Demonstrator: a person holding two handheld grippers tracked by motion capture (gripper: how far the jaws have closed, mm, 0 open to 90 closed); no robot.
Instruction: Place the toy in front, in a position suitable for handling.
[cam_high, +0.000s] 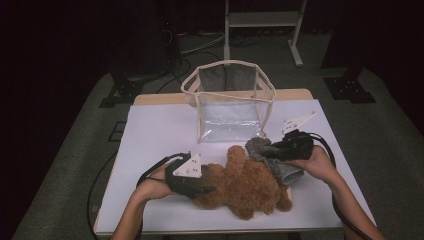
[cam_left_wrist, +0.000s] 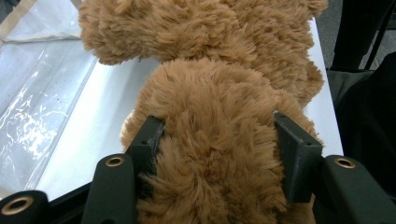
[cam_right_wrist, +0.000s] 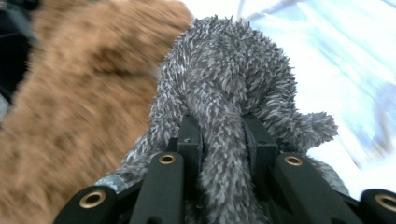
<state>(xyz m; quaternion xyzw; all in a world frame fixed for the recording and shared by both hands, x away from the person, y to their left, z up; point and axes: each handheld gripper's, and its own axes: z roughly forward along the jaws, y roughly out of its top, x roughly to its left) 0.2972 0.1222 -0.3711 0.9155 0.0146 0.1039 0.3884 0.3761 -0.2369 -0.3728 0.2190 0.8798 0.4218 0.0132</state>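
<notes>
Our left gripper (cam_left_wrist: 217, 154) pinches the brown teddy bear (cam_high: 245, 185) near the table's (cam_high: 160, 130) front edge; our right gripper (cam_right_wrist: 223, 140) pinches the grey plush toy (cam_right_wrist: 229, 88) beside the clear bag (cam_high: 230, 107).

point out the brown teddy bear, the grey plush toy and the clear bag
brown teddy bear (cam_high: 245, 187), high view, its belly
grey plush toy (cam_right_wrist: 224, 79), right gripper view, its furry top
clear bag (cam_high: 231, 117), high view, its front wall

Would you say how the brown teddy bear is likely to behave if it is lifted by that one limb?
Probably floppy: the teddy bear is soft plush, and the left hand-held gripper sinks into its fur. It looks light for its size. Slipping seems unlikely, since the pile gives grip.
</notes>
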